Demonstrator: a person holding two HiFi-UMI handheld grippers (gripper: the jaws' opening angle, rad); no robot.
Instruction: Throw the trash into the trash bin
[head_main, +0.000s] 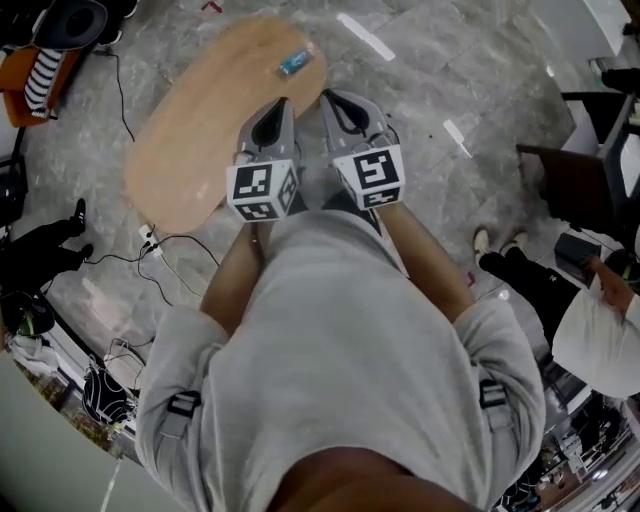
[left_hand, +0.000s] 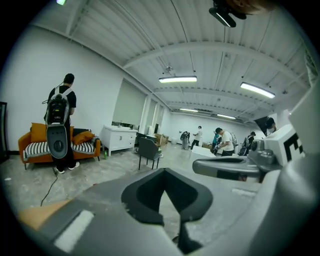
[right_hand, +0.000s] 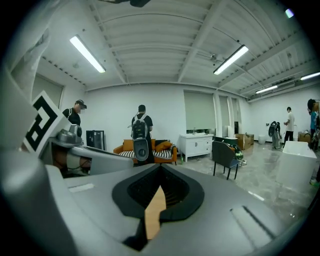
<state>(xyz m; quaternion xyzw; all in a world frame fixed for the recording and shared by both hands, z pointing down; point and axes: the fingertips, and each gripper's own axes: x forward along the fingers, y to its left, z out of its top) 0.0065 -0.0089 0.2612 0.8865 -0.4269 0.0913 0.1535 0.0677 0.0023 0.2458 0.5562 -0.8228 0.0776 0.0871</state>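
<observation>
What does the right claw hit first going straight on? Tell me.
Probably the wooden table: its top shows between the tips of the shut right claw, which tilts slightly down. The small blue trash item sits left of that line; depth is unclear.

The oval tan table top (head_main: 190, 140) looks like smooth matt wood. The grey stone-look floor (head_main: 430, 70) is polished and pretty glossy. The left gripper (head_main: 283, 105) and right gripper (head_main: 331, 98) read as matt grey plastic. The small blue wrapper (head_main: 294, 63) is shiny, and the grey sweatshirt (head_main: 340, 340) is soft cloth.
</observation>
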